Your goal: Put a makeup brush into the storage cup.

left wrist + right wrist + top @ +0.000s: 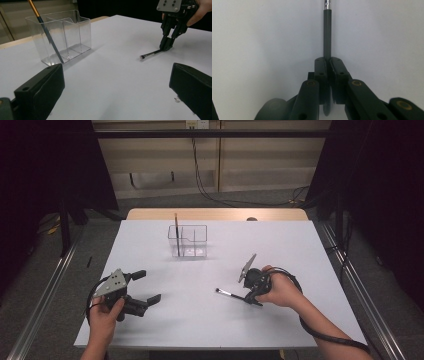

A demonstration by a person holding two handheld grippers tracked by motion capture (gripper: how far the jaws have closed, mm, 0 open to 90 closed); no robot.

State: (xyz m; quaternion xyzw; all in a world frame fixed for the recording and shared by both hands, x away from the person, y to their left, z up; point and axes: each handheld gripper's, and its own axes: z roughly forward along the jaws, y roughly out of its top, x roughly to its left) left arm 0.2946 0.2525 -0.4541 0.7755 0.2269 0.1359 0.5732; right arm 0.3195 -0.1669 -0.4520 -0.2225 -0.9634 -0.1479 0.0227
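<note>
A thin black brush (pixel 227 293) lies low over the white table (pixel 200 320), its bristle tip pointing left. My right gripper (pixel 251 298) is shut on its handle end, and up close the black handle (pixel 327 32) runs out from between the pressed pads of the right gripper (pixel 328 65). The left gripper view shows the same brush (pixel 151 53) under the right gripper (pixel 167 46). My left gripper (pixel 148 286) stands open at the front left with nothing between its fingers (pixel 40 90). A clear divided holder (pixel 188 241) stands mid-table with a long orange-ended brush (pixel 176 232) leaning in it.
The clear holder (pixel 62 35) has more than one compartment, and the long brush (pixel 46 30) leans in its left one. A wooden edge (pixel 215 214) borders the far side of the table. Dark frame posts and cables lie beyond.
</note>
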